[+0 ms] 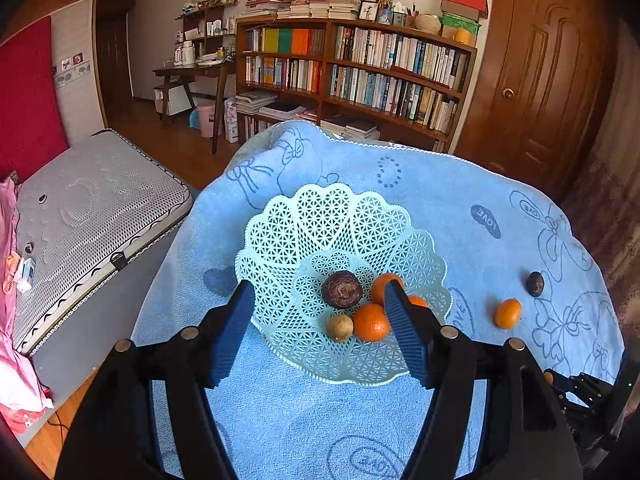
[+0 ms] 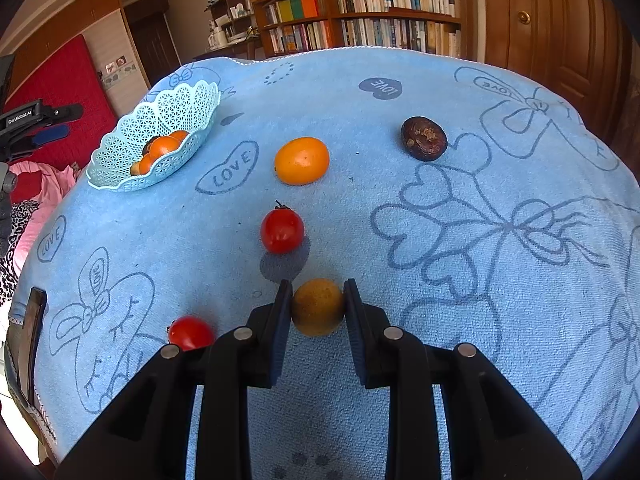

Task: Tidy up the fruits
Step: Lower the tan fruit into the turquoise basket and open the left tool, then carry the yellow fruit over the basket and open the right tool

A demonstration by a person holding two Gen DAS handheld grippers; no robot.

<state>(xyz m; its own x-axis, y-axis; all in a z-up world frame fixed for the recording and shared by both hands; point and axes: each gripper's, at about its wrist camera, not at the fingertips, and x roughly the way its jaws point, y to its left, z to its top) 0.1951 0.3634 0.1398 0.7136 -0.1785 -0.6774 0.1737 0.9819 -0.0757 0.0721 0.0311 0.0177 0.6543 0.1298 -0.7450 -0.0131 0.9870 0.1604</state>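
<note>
One brown-yellow fruit point(image 2: 317, 307) pinched in right gripper point(image 2: 317, 304), just over the blue towel point(image 2: 400, 240) | risk: round and smooth, may squirt free if the squeeze loosens | in the way: cherry tomato point(image 2: 282, 231), orange point(image 2: 301, 160) toward basket point(image 2: 120, 178) | left gripper point(image 1: 320, 316) spread wide, empty, over the basket.

Both grippers point(image 1: 320, 312) point(image 2: 316, 308) are black plastic, 2 blue ribbed pads point(image 1: 404, 328) inside, 4 silver screws behind them.

Bright, even daylight, soft shadows, sharp focus, strong fisheye bending with dark corners.
</note>
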